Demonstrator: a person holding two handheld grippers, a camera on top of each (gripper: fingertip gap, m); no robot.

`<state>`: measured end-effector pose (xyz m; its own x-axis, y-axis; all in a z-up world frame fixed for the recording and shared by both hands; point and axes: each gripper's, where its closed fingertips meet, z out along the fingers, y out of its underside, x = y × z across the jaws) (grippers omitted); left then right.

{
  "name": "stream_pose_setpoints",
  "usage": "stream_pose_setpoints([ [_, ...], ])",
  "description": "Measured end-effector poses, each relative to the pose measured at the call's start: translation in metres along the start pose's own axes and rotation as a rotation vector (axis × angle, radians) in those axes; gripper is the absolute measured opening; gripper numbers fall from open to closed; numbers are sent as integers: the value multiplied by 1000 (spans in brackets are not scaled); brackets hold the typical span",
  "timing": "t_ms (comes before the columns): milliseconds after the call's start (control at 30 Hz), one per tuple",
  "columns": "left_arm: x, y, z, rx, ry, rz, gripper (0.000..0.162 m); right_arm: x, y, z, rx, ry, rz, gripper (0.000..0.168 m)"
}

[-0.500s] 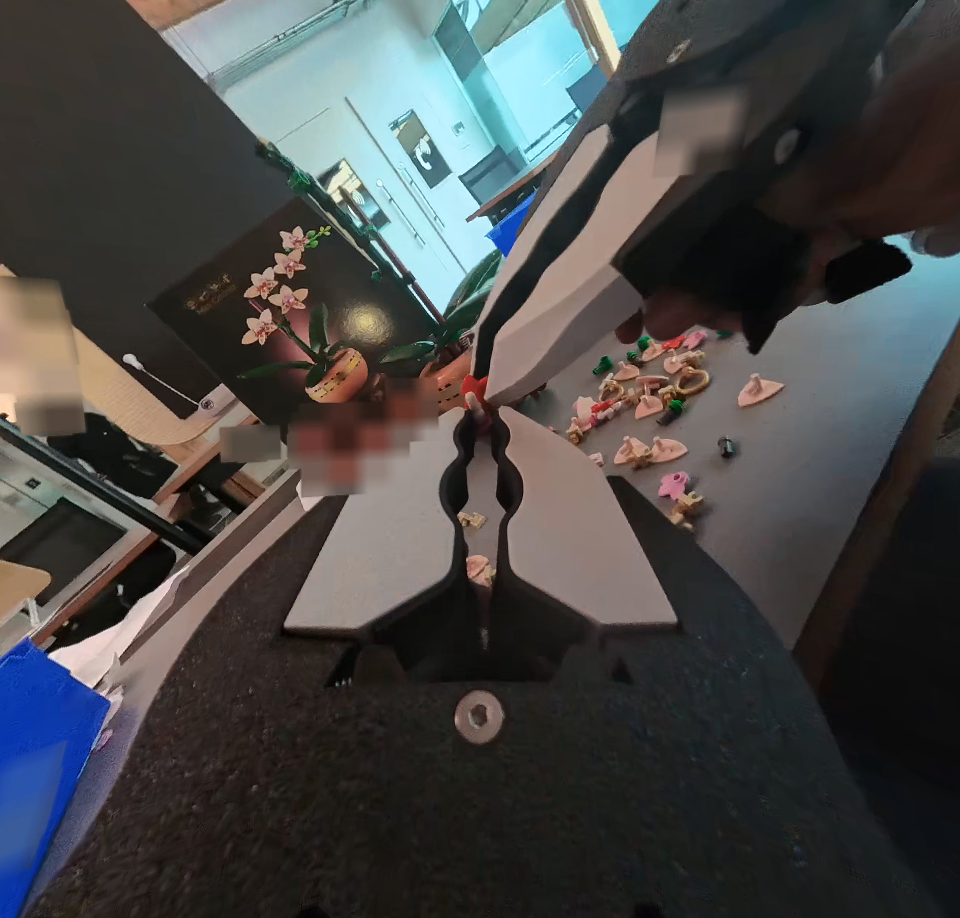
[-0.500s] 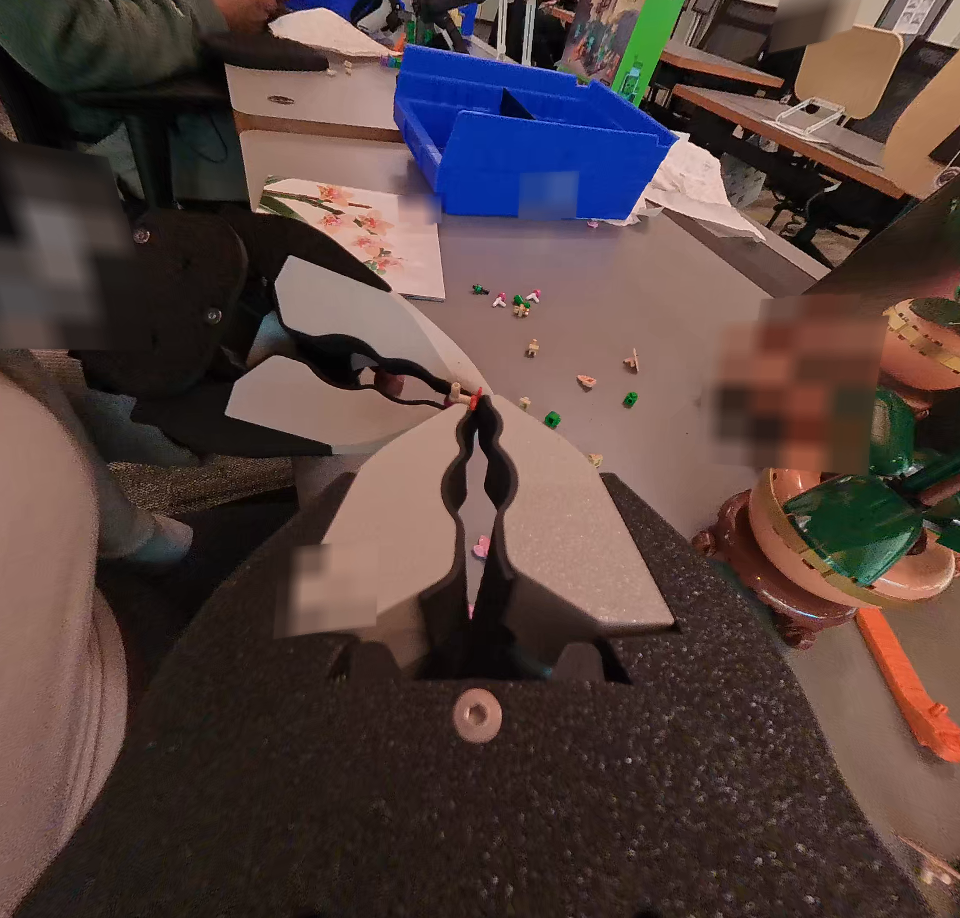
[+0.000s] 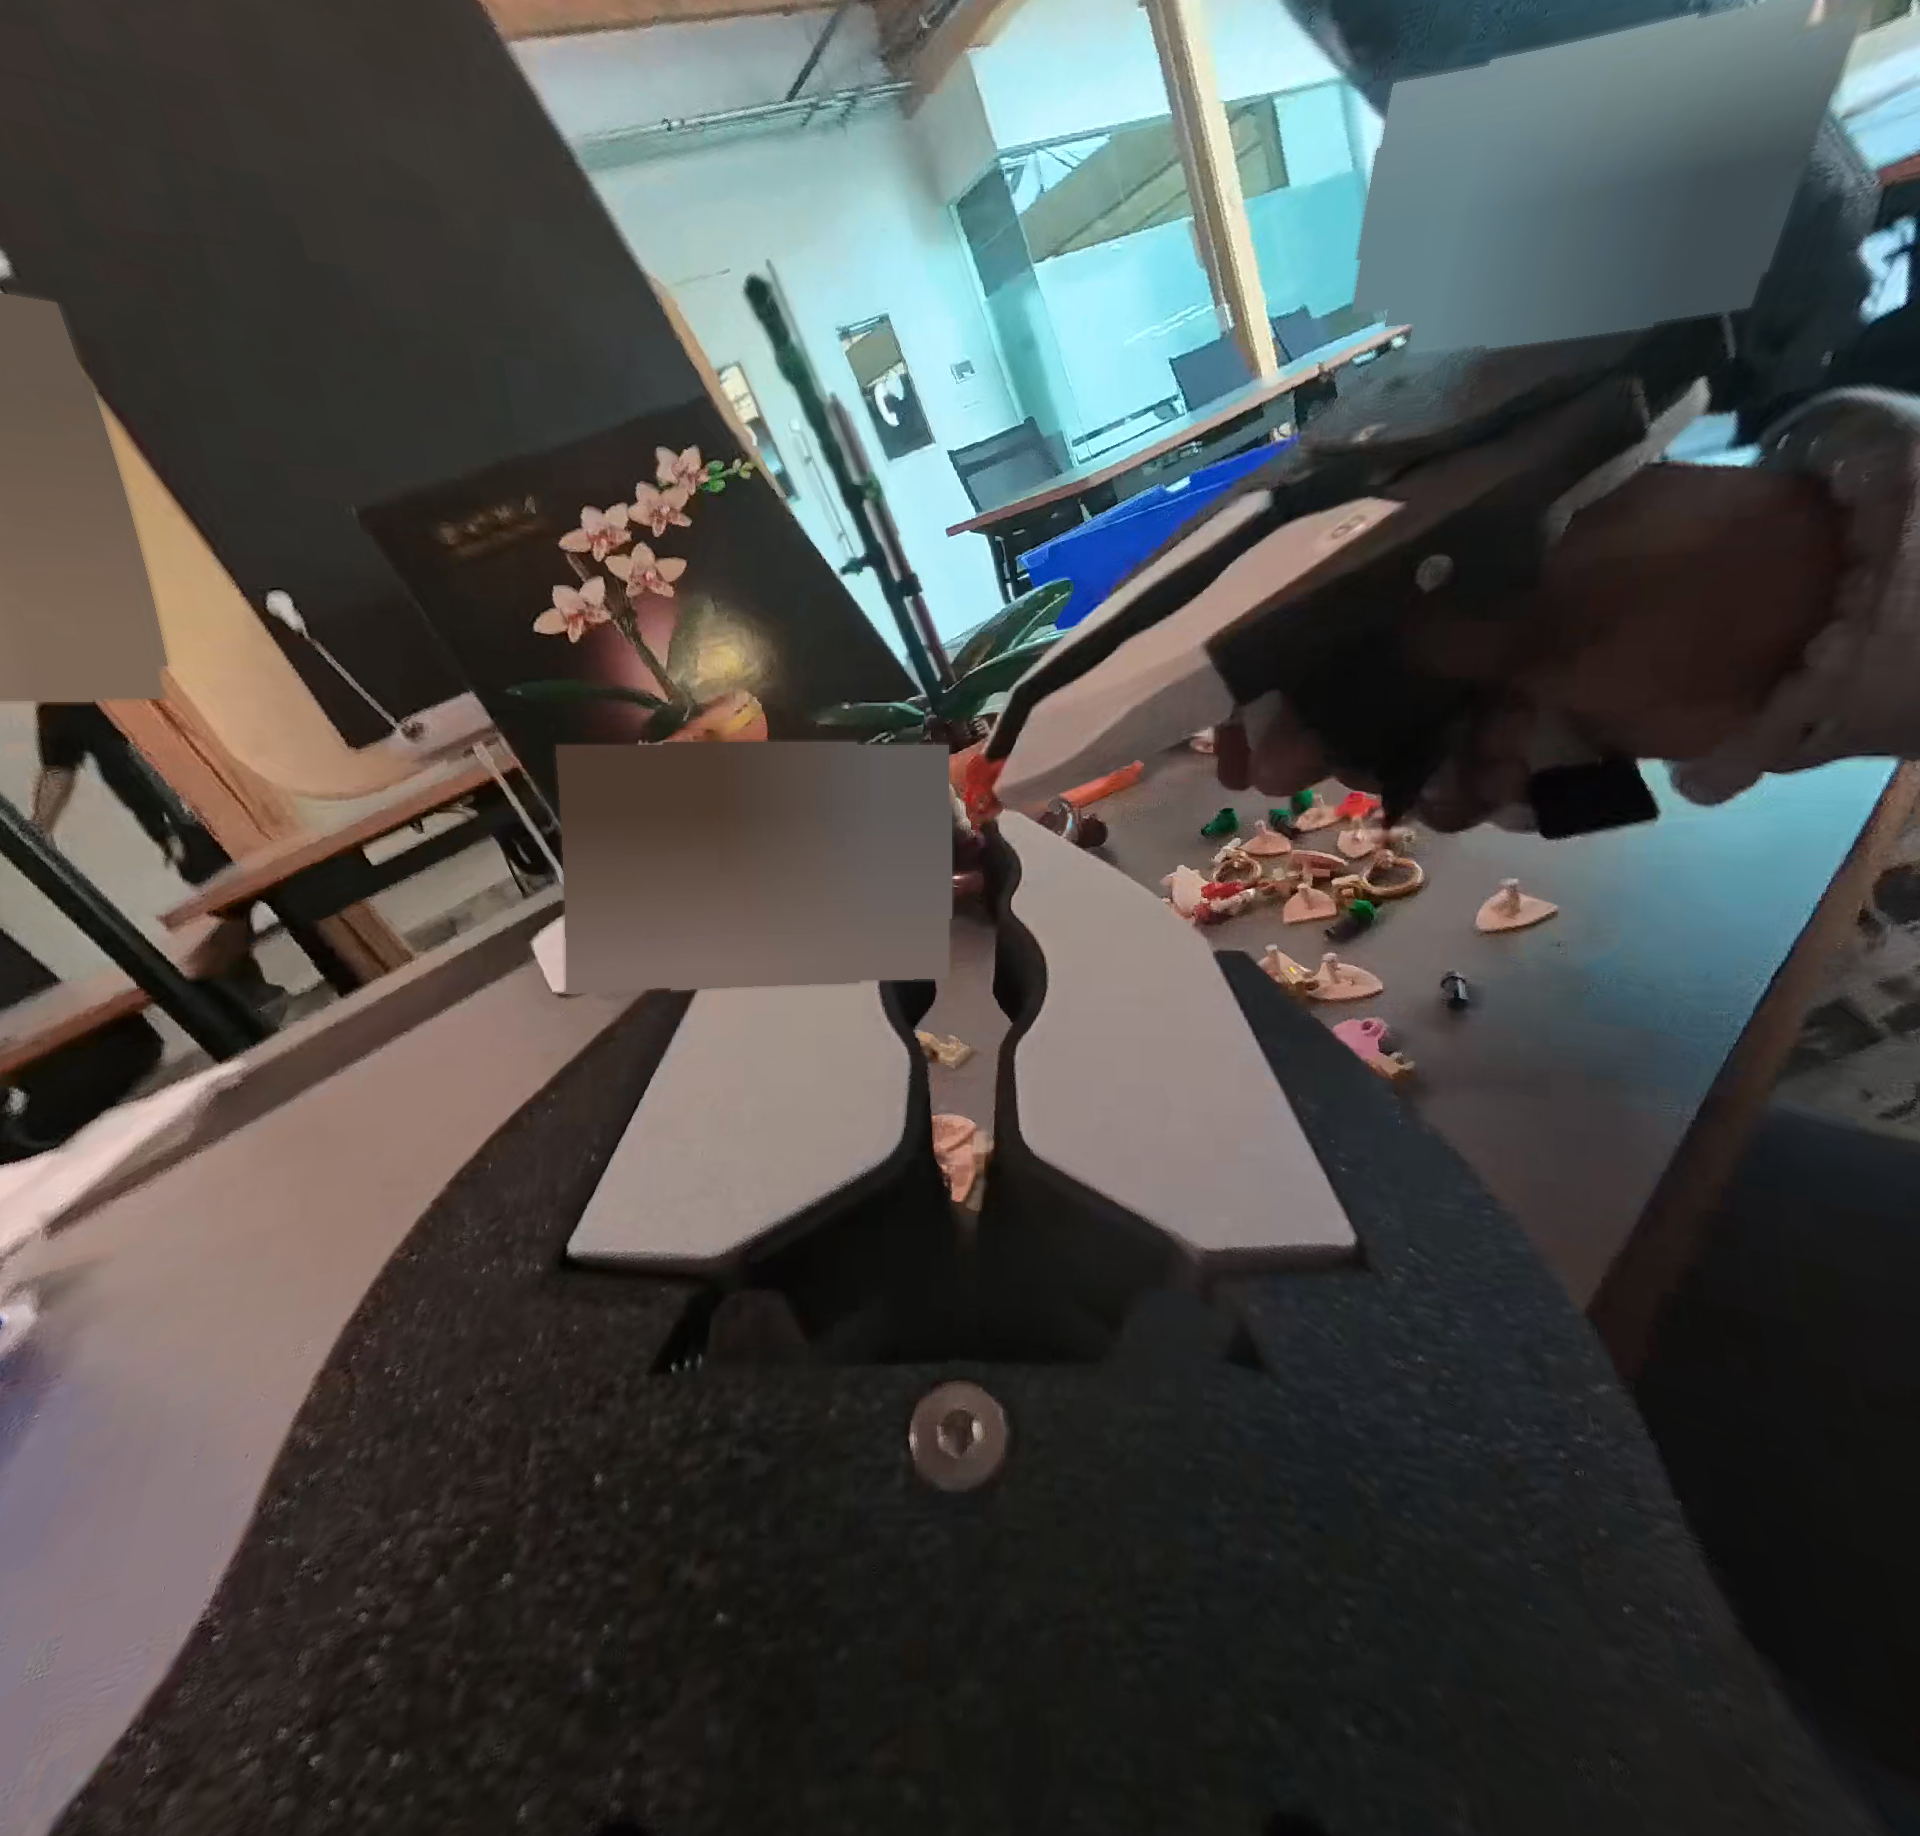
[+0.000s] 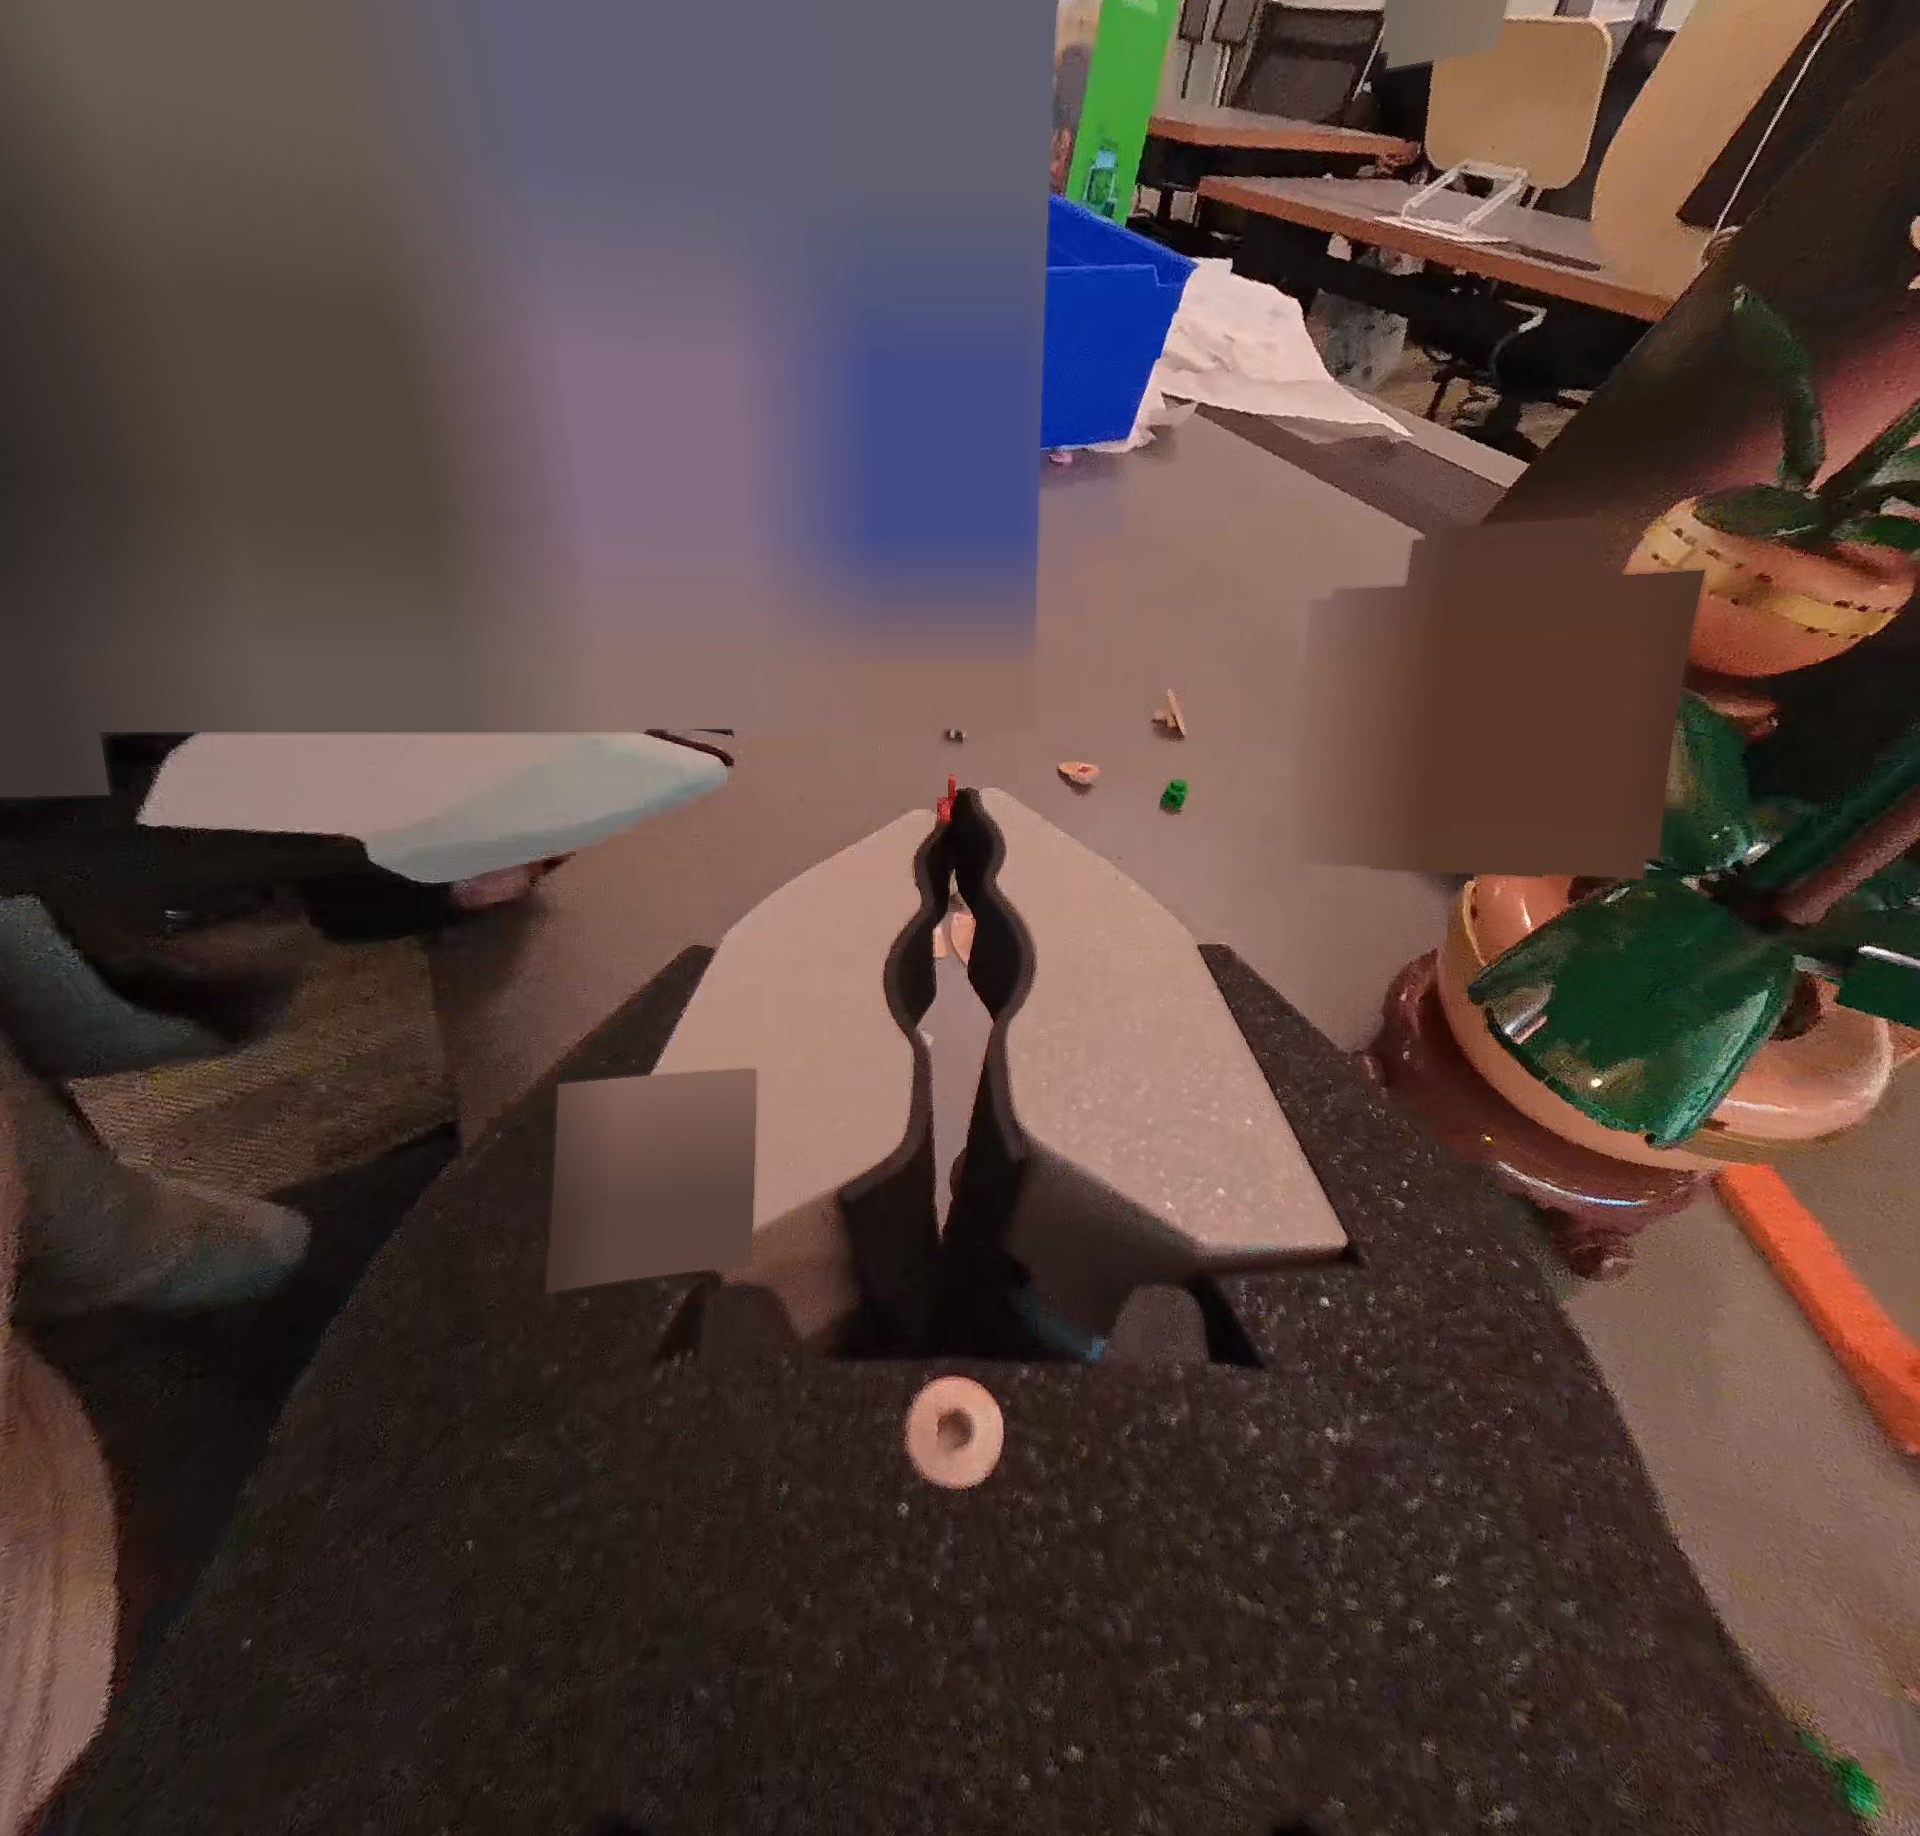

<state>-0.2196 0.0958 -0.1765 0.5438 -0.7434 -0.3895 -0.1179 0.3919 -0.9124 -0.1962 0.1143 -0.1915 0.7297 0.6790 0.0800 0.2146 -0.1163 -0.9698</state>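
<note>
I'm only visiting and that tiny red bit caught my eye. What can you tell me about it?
The red piece is a very small, bright red plastic-looking part, pinched at the very tips of the right tool, whose fingers are shut on it. Only a sliver sticks out above the tips, held above the grey table. In the left wrist view it sits right beside the left tool's tips; whether they touch it cannot be told. Its exact shape is too small to tell.
</note>
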Motion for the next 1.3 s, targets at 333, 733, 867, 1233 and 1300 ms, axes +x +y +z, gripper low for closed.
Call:
stream_pose_setpoints([
  [333, -11, 2, 0, 12, -30, -200, 6, 5, 26, 1, -116, 22, -46, 1],
  [733, -3, 35, 10, -285, 139, -289, 6, 3, -1, -8, 37, -10, 40, 22],
  [867, -2, 48, 13, -402, 89, 68, 6, 3, 4, -4, 7, -44, 149, 5],
  [1233, -8, 34, 11, -313, 44, 94, 6, 21, 3, 4, -38, 199, -290, 37],
  [1300, 5, 11, 14, -170, 145, -67, 6, 27, 13, 7, -98, 218, -347, 49],
])
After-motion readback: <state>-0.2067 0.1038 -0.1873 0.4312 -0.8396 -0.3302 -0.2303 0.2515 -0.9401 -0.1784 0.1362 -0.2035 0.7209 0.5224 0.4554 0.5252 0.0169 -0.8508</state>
